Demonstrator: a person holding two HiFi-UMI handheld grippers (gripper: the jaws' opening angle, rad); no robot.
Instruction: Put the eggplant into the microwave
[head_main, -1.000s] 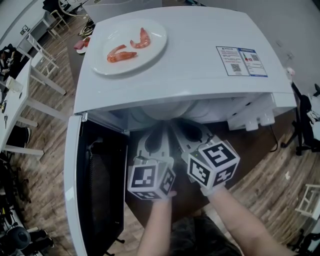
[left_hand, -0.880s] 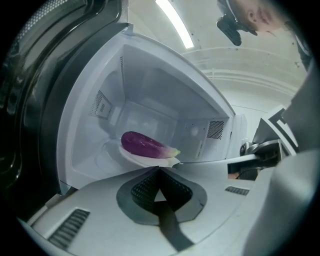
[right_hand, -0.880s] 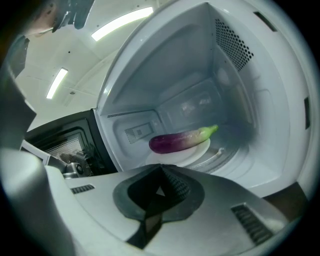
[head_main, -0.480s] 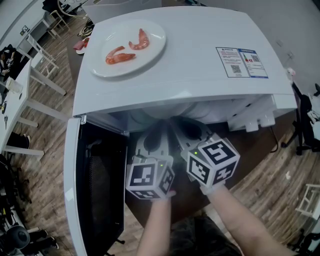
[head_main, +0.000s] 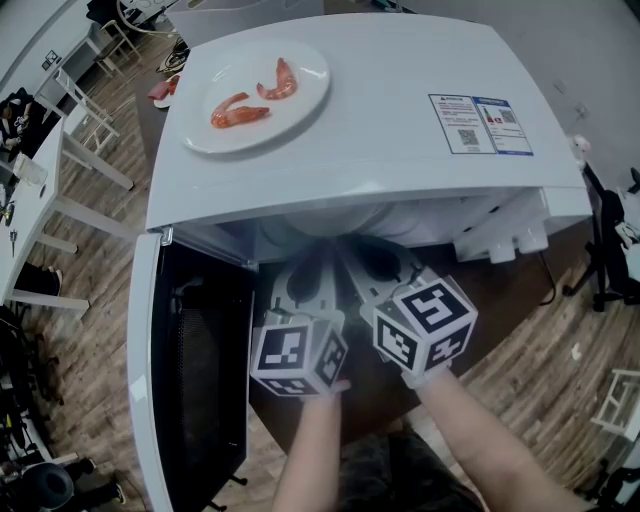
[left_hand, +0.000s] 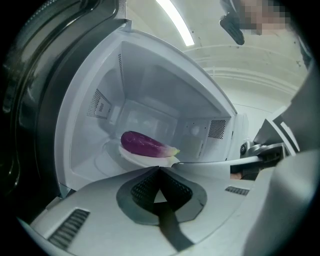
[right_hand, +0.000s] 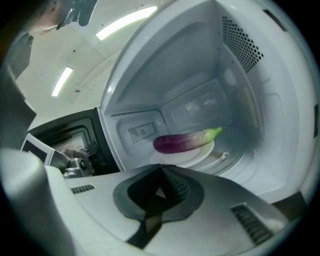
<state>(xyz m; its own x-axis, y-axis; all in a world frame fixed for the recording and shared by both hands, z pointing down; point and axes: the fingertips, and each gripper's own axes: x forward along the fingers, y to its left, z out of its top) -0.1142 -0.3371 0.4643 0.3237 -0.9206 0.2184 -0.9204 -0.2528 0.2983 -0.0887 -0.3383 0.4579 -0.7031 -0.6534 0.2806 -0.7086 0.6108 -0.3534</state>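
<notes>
A purple eggplant (left_hand: 145, 144) with a green stem (right_hand: 185, 141) lies on a white plate (right_hand: 196, 157) on the floor of the open white microwave (head_main: 400, 130). Both grippers hover side by side just in front of the opening and point into it. My left gripper (left_hand: 159, 168) is shut with nothing between its jaws, a short way in front of the plate. My right gripper (right_hand: 161, 166) is likewise shut and empty. In the head view the eggplant is hidden under the microwave's top, and only the two marker cubes and the jaw backs show.
The microwave door (head_main: 190, 380) hangs open to the left of my left gripper. On top of the microwave rests a white plate (head_main: 290, 60) with two shrimps (head_main: 240, 112). Wooden floor, white tables and chairs surround the microwave.
</notes>
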